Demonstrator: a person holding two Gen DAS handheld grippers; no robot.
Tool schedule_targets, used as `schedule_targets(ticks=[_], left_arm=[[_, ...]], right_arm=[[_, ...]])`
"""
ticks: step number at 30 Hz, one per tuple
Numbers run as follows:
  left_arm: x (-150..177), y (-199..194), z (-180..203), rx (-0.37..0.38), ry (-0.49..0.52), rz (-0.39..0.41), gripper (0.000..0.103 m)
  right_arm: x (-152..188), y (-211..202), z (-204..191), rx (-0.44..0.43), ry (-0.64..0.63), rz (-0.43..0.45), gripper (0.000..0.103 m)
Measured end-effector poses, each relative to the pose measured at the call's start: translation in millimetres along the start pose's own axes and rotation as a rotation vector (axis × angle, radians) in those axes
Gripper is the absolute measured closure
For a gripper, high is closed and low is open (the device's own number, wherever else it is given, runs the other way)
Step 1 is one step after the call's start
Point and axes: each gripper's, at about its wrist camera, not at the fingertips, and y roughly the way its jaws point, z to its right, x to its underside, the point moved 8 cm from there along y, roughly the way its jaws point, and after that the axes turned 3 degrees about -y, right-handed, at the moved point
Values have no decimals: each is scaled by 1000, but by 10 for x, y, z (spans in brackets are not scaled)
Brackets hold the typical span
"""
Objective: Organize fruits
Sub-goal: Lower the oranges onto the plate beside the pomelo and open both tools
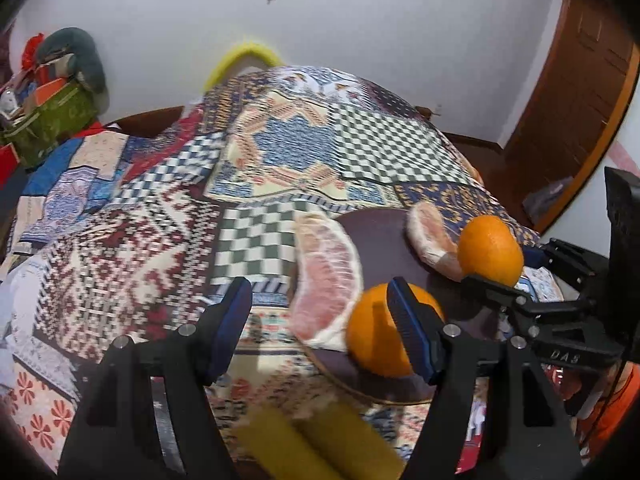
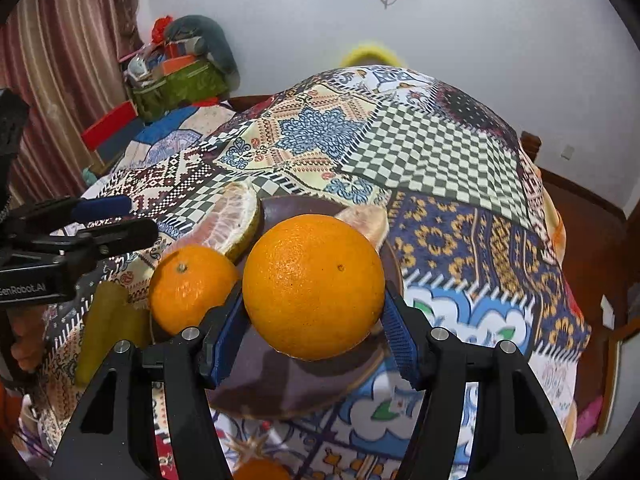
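A dark brown plate (image 1: pixel 380 232) (image 2: pixel 280 380) lies on the patterned cloth. It carries two pale pink pomelo slices (image 1: pixel 328 276) (image 1: pixel 432 240) (image 2: pixel 232 220) (image 2: pixel 366 218) and a small orange (image 1: pixel 376 340) (image 2: pixel 192 288). My left gripper (image 1: pixel 320 286) (image 2: pixel 140 218) is open; its right finger stands in front of that orange and nothing is pressed between the pads. My right gripper (image 2: pixel 313 300) (image 1: pixel 500 268) is shut on a bigger orange (image 2: pixel 312 284) (image 1: pixel 490 248), held just over the plate beside the far slice.
Two yellow-green long fruits (image 1: pixel 312 440) (image 2: pixel 108 328) lie on the cloth near the plate's front left. Another orange (image 2: pixel 260 472) peeks in at the bottom edge. A green basket of clutter (image 1: pixel 52 120) (image 2: pixel 176 84) stands at the far left.
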Motion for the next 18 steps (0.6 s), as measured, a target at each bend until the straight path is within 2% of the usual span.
schedule_targets(ticks=[8,18], left_arm=[[-115,-40,-290,-22,-57,33,33],[-103,-39,-294,-13,-41,51,33]], right_arm=[[-270,178,-89,-22,-25,-18,43],[-403,510,-157,-43,-53,-79,43]])
